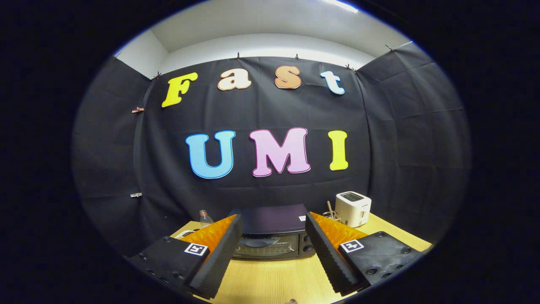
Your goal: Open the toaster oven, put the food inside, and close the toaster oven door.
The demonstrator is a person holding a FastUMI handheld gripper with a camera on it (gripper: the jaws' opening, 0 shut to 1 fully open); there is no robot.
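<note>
A dark toaster oven (272, 236) stands on the wooden table (270, 278), straight ahead and beyond my fingers, with its glass door shut and its knobs on the right side of the front. My gripper (273, 223) is open, held above the table in front of the oven, with nothing between the fingers. The left finger (219, 253) and the right finger (327, 253) frame the oven's front. A small brownish thing (291, 301) peeks in at the near table edge; I cannot tell what it is.
A white pop-up toaster (352, 208) stands at the back right of the table, with a small holder with sticks (331, 213) beside it. A clear bottle (205, 218) and a plate-like object (185, 233) sit left of the oven, partly hidden by my left finger.
</note>
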